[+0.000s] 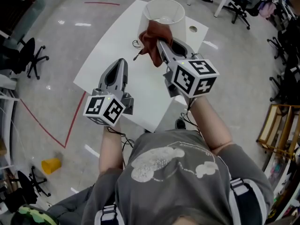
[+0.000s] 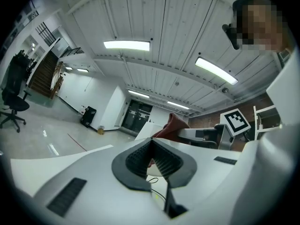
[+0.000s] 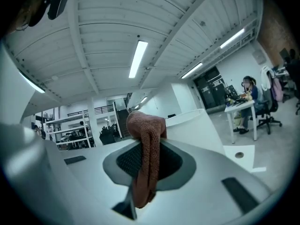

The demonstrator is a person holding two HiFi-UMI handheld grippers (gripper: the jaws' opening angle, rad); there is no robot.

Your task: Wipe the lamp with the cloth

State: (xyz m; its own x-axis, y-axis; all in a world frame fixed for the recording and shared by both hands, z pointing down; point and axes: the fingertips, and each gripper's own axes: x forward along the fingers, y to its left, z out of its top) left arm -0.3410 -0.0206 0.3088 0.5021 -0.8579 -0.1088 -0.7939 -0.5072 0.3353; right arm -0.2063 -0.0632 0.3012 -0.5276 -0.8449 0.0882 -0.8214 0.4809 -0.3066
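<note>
grey graphic t-shirt; white left gripper and right gripper, black-and-white marker cubes

Table: lamp on its far end; cable on it, just left of the cloth.
My right gripper: over the table, before the lamp, cloth between its jaws at the lamp's near side.
My left gripper: left of the right one, nearer me, apart from the lamp.
</note>
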